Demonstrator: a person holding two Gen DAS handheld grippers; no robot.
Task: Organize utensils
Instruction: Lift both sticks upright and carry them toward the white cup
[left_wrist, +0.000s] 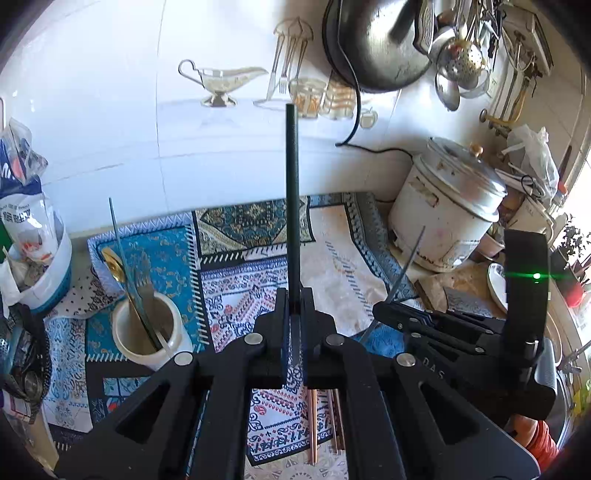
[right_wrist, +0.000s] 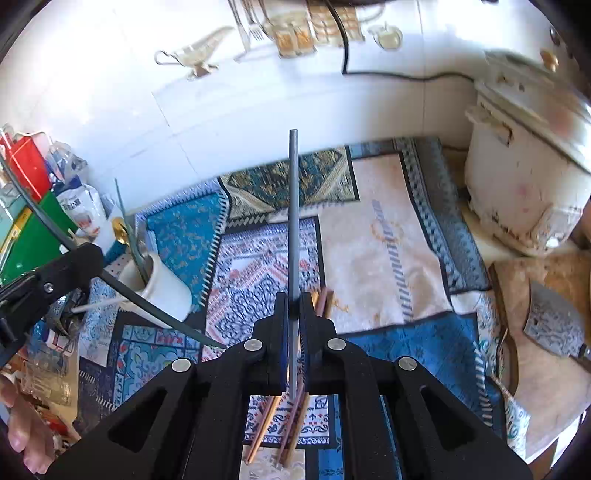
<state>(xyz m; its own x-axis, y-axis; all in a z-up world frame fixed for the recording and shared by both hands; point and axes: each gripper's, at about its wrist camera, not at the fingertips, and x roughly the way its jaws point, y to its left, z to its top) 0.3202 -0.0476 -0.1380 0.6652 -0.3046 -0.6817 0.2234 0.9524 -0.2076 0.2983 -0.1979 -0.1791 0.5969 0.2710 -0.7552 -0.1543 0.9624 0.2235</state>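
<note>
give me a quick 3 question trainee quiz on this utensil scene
1. True or false: each claw, left and right, is shut on a dark chopstick.
2. Where do the loose wooden chopsticks lie? A) in the white cup B) on the patterned mat C) on the rice cooker
3. Fill in: the white cup already holds a gold ____ and a fork.

Key: 1 true; 2 B; 3 spoon.
</note>
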